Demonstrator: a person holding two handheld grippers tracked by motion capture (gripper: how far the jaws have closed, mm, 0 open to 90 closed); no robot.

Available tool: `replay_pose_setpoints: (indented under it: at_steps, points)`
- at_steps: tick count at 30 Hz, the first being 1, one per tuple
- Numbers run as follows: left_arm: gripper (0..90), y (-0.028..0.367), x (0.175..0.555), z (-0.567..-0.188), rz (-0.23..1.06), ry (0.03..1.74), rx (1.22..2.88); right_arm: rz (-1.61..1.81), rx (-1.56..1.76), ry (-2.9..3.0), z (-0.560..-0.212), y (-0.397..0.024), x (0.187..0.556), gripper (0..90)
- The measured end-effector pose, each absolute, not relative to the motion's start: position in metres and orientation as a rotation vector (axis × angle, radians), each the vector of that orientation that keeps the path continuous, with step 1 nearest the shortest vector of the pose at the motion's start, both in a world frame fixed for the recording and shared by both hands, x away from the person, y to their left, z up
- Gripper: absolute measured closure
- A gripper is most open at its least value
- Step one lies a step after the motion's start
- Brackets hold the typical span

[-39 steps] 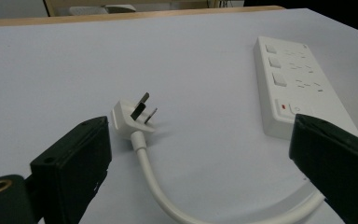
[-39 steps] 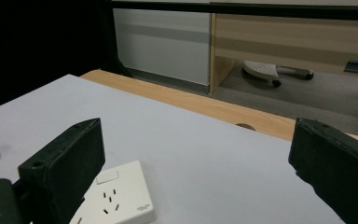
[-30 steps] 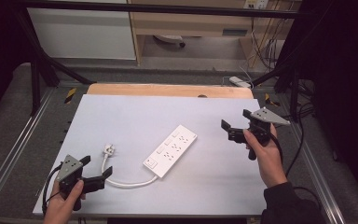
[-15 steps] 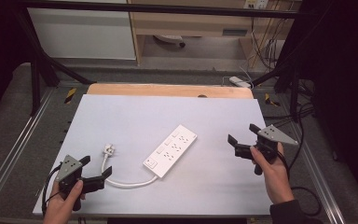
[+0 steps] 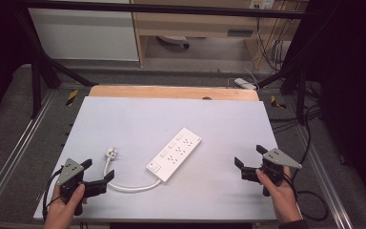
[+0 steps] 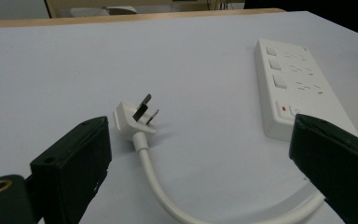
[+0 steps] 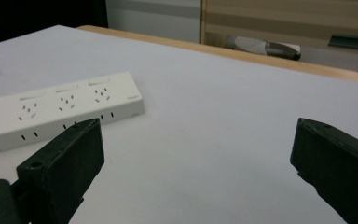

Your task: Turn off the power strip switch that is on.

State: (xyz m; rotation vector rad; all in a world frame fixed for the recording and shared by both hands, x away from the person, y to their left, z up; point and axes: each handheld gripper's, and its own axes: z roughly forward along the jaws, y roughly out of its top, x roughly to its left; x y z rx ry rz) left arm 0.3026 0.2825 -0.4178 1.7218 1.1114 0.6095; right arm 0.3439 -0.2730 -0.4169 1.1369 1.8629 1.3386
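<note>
The white table (image 5: 124, 119) carries a white power strip (image 5: 174, 153) with its cable (image 5: 124, 186) and plug (image 5: 111, 153).

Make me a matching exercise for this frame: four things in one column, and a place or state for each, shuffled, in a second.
Things:
1. power strip
2. plug
3. left gripper
4. right gripper

Places or states:
A. open, near the table's right edge
B. lying with its prongs tilted upward, at the cable's end
C. diagonal at the table's middle
D. open, at the near left corner, facing the cable

Pairs: 1-C, 2-B, 3-D, 4-A
</note>
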Motion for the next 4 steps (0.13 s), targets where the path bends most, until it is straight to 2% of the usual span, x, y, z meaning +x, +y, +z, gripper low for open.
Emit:
replay_pose_setpoints:
  at_steps: [4]
  points:
    - [5.7,0.282,0.303,-0.418,0.606,1.112,1.722,1.220,1.198,1.909,-0.434,-0.275,0.346,3.3]
